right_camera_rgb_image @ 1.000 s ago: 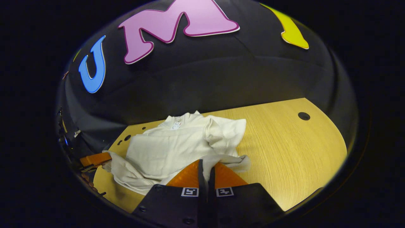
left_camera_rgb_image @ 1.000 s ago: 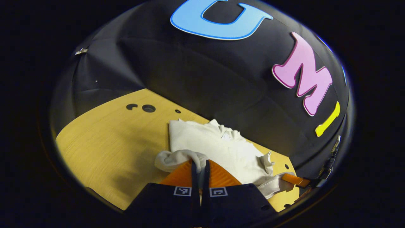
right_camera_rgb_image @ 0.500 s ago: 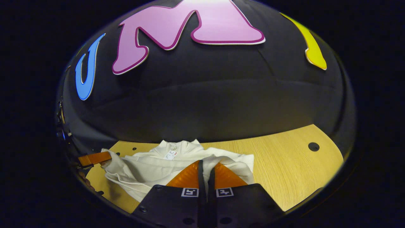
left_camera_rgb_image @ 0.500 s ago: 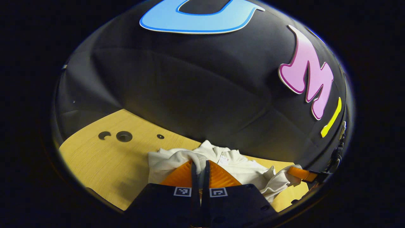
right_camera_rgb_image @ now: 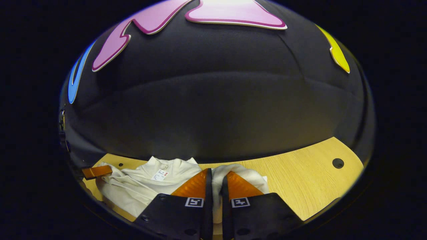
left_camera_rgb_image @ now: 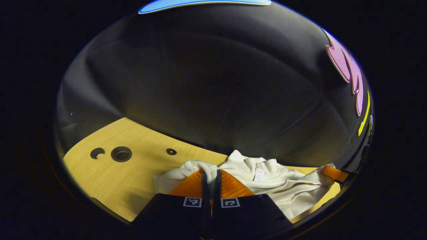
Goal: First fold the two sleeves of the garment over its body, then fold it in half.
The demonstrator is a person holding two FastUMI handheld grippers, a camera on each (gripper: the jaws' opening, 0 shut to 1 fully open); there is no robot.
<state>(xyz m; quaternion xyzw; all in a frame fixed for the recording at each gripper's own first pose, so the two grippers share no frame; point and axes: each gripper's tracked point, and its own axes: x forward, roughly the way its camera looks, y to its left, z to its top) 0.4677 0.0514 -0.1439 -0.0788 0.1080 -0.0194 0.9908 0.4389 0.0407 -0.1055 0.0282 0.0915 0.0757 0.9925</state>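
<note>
A cream-white garment (left_camera_rgb_image: 280,188) lies bunched on the wooden table (left_camera_rgb_image: 113,180), its collar and neck tag toward the booth wall. My left gripper (left_camera_rgb_image: 210,171) is shut on a fold of its hem at the garment's left side. The right gripper (left_camera_rgb_image: 333,173) shows far off at the right edge, touching the cloth. In the right gripper view the garment (right_camera_rgb_image: 133,186) spreads to the left, and my right gripper (right_camera_rgb_image: 215,171) is shut on a fold of it at its right side. The left gripper (right_camera_rgb_image: 96,171) shows at the far left, at the cloth's edge.
The table (right_camera_rgb_image: 300,180) runs up to the black cloth wall. Round holes are cut in the tabletop: a large hole (left_camera_rgb_image: 121,154) and a small hole (left_camera_rgb_image: 171,151) at the left, another hole (right_camera_rgb_image: 338,163) at the right. Bare wood lies on both sides of the garment.
Both grippers have carried the held hem forward toward the collar and the wall. The garment's body is now covered by the fold, and the wall looms closer in both views.
</note>
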